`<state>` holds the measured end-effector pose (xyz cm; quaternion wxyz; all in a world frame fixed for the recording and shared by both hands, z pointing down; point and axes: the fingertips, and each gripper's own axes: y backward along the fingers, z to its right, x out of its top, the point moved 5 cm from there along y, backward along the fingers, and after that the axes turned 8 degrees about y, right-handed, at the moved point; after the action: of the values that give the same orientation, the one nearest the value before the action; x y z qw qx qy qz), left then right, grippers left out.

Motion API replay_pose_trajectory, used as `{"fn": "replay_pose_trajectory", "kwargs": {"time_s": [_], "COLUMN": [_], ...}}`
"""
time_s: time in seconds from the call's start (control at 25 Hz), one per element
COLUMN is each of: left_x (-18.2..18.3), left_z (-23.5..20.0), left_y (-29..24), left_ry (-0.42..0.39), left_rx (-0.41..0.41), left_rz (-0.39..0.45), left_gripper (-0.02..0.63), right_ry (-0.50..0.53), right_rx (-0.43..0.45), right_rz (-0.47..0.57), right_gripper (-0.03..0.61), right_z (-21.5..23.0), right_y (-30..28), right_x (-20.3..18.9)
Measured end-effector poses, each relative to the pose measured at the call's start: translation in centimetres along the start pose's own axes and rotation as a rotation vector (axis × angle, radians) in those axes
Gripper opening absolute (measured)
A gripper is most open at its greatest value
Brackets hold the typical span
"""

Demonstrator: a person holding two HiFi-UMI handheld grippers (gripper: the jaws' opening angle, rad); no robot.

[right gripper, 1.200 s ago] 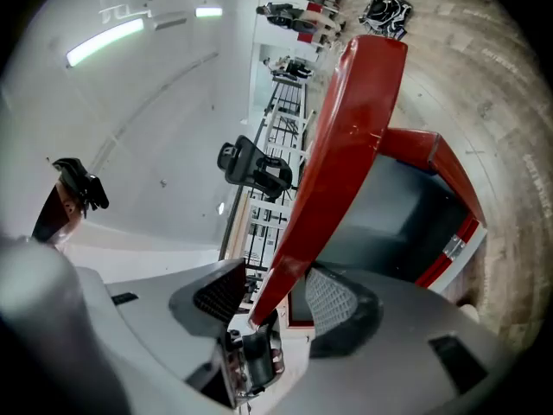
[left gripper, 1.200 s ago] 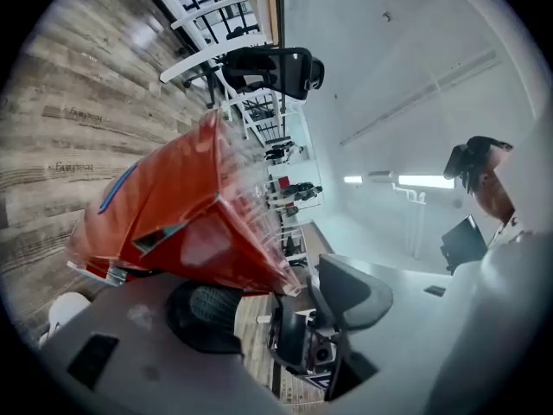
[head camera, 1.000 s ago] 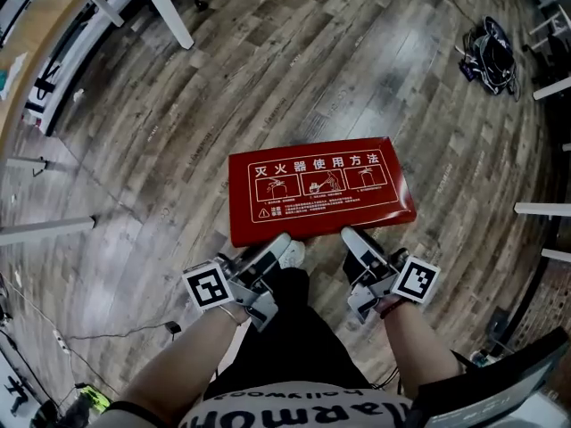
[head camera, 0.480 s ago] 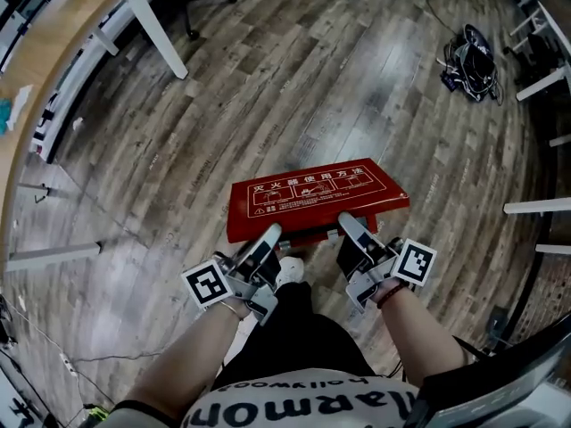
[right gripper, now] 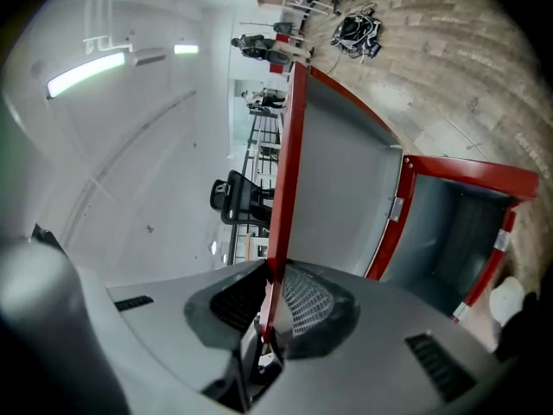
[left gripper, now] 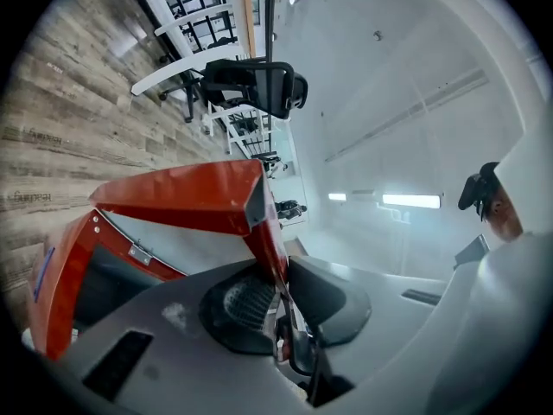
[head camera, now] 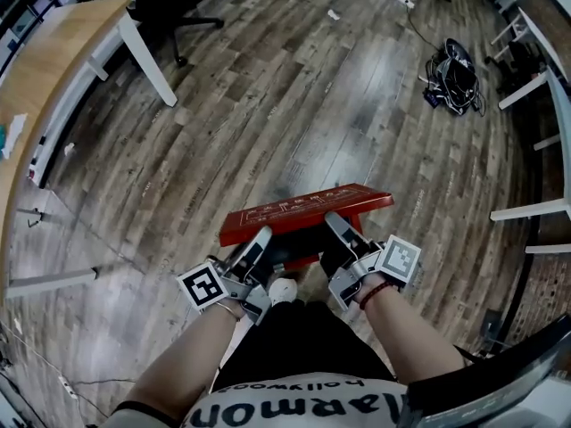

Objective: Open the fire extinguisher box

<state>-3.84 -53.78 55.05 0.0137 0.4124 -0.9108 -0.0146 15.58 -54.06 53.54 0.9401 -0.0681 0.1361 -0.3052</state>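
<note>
On the wooden floor (head camera: 268,105), just ahead of the person's feet, the fire extinguisher box (left gripper: 60,275) is laid on its back. Its door faces upward, so it can be swung up like a lid. The red lid (head camera: 303,210) is tilted up at its near edge while its far edge stays low, so the hinge is judged to run along the far side.

The left tongs (head camera: 257,244) are clamped on the lid's near lip toward its left corner. The right tongs (head camera: 336,230) are clamped on the same lip toward its right corner. Both pairs of jaws have just been closing, and in each gripper view the thin red lip is seen pinched between the ribbed pads. The lip is probably chosen because it is the only edge slim enough to fit between the jaws. The two grips are set well apart along it, presumably so that the wide panel is raised evenly and not twisted.

In the left gripper view the lid's corner rises straight out of the jaws, and the box's red frame and dark inside are shown below and to the left. In the right gripper view the lid's pale grey underside stretches away from the jaws, and the open body is seen beside it on the right. A clear gap is thus already opened between lid and body, and the box is judged partly open.
</note>
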Motion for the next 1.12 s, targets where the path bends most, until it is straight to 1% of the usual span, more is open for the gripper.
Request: {"fn": "replay_pose_trajectory", "kwargs": {"time_s": [0.12, 0.28, 0.4, 0.56, 0.76, 0.92, 1.12], "left_x": [0.4, 0.8, 1.6, 3.3, 4.3, 5.2, 6.2], "left_z": [0.2, 0.6, 0.8, 1.2, 1.5, 1.4, 1.4], "left_y": [-0.8, -1.4, -1.9, -2.5, -3.4, -4.0, -5.0], "left_ry": [0.032, 0.09, 0.08, 0.039, 0.043, 0.034, 0.033], "left_rx": [-0.027, -0.04, -0.01, 0.053, 0.065, 0.1, 0.114], "left_rz": [0.029, 0.094, 0.129, 0.188, 0.282, 0.313, 0.365], "left_gripper": [0.051, 0.041, 0.04, 0.041, 0.041, 0.041, 0.043], "right_ry": [-0.032, -0.045, -0.047, -0.068, -0.08, -0.108, -0.109], "right_rx": [0.001, 0.047, 0.071, 0.081, 0.067, 0.043, 0.025], "right_rz": [0.006, -0.015, -0.034, -0.047, -0.1, -0.097, -0.115], "right_gripper": [0.063, 0.054, 0.044, 0.037, 0.034, 0.032, 0.032], "right_z": [-0.2, -0.3, -0.3, -0.7, -0.8, -0.5, -0.3], "right_y": [-0.5, -1.4, -2.3, -4.5, -6.1, -7.0, -8.5], "right_x": [0.5, 1.1, 1.9, 3.1, 4.1, 4.8, 5.8]}}
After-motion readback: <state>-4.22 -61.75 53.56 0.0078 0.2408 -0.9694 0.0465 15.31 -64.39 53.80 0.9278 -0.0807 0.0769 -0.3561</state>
